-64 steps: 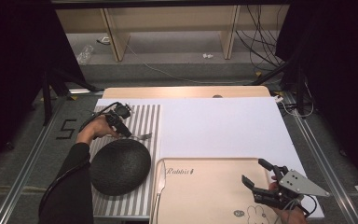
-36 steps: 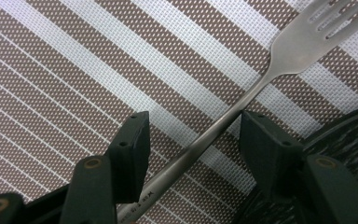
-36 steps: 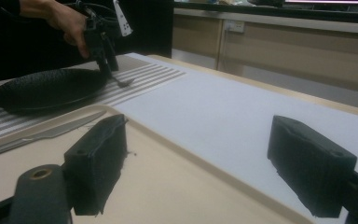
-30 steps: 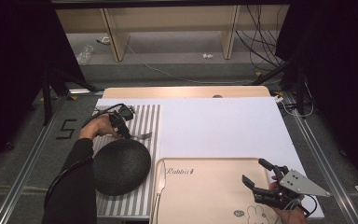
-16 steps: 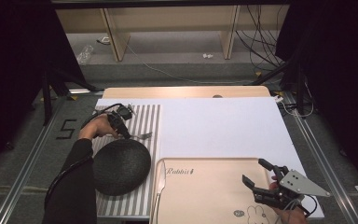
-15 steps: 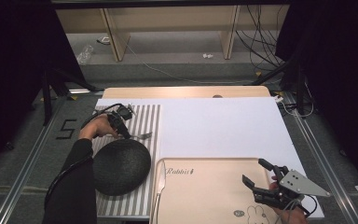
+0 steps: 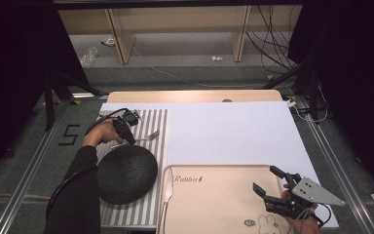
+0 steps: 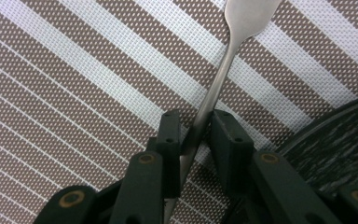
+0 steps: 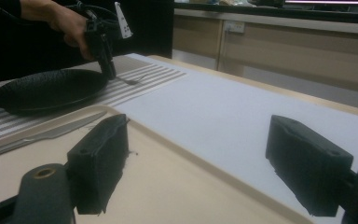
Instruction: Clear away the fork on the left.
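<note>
A metal fork (image 8: 223, 70) lies on the brown-and-white striped placemat (image 7: 158, 122), just beyond a black plate (image 7: 126, 173). My left gripper (image 8: 196, 130) points down at the fork's handle, which runs between its two pads. The jaws have just been closing and stand narrowly around the handle, with thin gaps still showing. The left gripper (image 7: 126, 140) sits at the plate's far rim. My right gripper (image 7: 264, 178) hovers open and empty over the near right part of a beige tray (image 7: 214, 195). In the right gripper view the fork (image 9: 133, 80) and the left gripper (image 9: 107, 70) are far off.
A knife (image 7: 167, 195) lies along the tray's left edge, beside the plate. A white mat (image 7: 233, 131) covers the table's middle and right. The plate's rim (image 8: 340, 144) is close to the right of my left jaws.
</note>
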A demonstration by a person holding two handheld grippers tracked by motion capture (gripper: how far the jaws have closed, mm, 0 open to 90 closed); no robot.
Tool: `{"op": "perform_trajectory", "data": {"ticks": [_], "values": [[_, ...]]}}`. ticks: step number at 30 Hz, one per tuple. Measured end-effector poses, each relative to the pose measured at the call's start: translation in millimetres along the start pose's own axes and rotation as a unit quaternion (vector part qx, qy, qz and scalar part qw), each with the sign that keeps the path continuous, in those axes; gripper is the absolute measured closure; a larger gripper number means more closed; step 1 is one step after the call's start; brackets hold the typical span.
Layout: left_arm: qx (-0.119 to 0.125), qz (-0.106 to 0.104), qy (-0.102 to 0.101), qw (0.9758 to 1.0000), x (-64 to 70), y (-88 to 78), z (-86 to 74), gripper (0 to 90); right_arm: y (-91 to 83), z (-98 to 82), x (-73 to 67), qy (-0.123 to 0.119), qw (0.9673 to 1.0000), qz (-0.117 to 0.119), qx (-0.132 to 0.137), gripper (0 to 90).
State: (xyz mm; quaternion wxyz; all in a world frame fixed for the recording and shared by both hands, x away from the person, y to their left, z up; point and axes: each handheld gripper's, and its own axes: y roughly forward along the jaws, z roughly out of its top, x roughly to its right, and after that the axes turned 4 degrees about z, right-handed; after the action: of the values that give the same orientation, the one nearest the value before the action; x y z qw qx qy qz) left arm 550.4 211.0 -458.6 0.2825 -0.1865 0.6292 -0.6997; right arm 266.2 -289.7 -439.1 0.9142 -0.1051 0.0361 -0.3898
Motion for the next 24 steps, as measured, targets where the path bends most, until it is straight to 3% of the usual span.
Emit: {"op": "perform_trajectory", "data": {"ticks": [6,14,18,21,24], "values": [[-0.002,-0.002,0.009,1.0000,3.0,0.0,1.6,80.8,-0.2,0.1,-0.1,0.000,1.0000,0.000,-0.001,22.0],[0.011,0.013,0.023,0.9996,4.8,-1.1,-0.9,82.7,0.3,-0.1,-0.3,-0.001,1.0000,0.001,-0.001,22.3],[0.014,0.020,0.008,0.9997,0.4,-3.0,-2.8,82.9,0.1,-0.1,-0.5,0.000,1.0000,0.002,0.000,22.3],[0.016,0.040,0.006,0.9991,-2.3,-5.7,-4.7,82.9,0.3,-0.2,-0.1,0.000,1.0000,0.002,0.001,22.2],[0.030,0.052,-0.010,0.9982,-6.2,-11.9,-7.4,82.9,0.2,-0.1,-0.4,0.000,1.0000,0.001,0.000,22.3]]}}
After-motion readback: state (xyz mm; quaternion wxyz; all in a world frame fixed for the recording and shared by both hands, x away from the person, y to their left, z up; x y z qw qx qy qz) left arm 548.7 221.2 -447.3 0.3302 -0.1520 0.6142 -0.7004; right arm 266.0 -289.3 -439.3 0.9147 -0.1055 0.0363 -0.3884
